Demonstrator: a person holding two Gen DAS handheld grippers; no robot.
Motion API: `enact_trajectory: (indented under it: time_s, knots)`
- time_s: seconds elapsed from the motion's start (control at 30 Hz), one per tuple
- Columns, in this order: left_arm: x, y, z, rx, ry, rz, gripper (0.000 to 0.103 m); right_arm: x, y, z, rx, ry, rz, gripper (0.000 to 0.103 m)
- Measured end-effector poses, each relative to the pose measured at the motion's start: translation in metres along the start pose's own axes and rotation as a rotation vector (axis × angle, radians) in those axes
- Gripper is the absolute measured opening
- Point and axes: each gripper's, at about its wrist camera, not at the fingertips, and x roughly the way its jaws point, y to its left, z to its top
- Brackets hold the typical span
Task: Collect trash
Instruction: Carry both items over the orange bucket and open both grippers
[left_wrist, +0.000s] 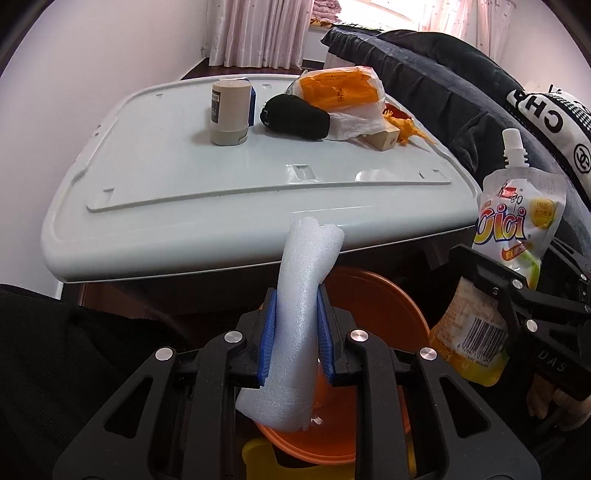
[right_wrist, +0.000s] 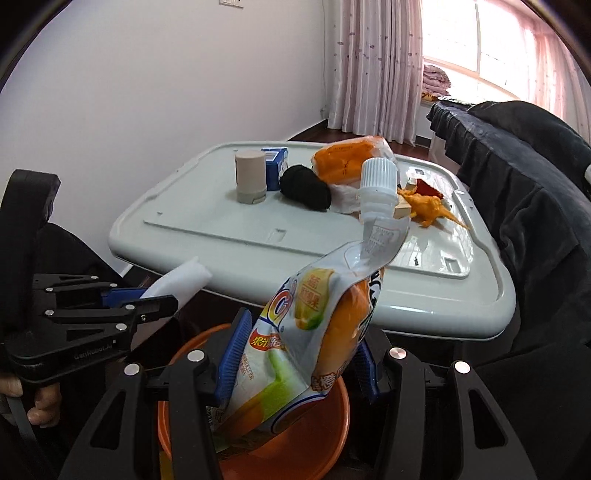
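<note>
The left gripper (left_wrist: 295, 332) is clamped, fingers toward twelve o'clock; the right gripper (right_wrist: 295, 362) is likewise clamped, at its three o'clock.

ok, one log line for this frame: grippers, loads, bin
left gripper: shut on foam piece | right gripper: shut on juice pouch | both over orange bin | not yet released

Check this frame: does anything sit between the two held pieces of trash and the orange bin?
Nothing visible does. The foam piece in the left claw and the drink pouch in the right claw both hang directly over the open orange bin.
</note>
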Motion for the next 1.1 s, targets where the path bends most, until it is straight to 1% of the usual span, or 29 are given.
enact_trajectory:
  time_s: [0.23, 0.5, 0.6, 0.83, 1.1]
  knots:
    - [0.002, 0.000, -0.001, 0.009, 0.003, -0.003, 0.021, 0.003, -0.007, -0.006, 0.034, 0.021, -0.021, 0.051]
    - [0.014, 0.003, -0.002, -0.014, 0.046, 0.007, 0.021, 0.009, -0.017, -0.012, 0.082, 0.045, -0.019, 0.051]
    - [0.018, 0.002, -0.003, -0.011, 0.060, 0.016, 0.021, 0.010, -0.014, -0.015, 0.085, 0.053, -0.008, 0.051]
    - [0.022, -0.008, -0.005, 0.034, 0.073, 0.027, 0.022, 0.011, -0.010, -0.019, 0.070, 0.075, 0.002, 0.051]
    - [0.024, -0.006, -0.006, 0.029, 0.085, 0.024, 0.022, 0.011, -0.008, -0.022, 0.057, 0.088, 0.001, 0.052]
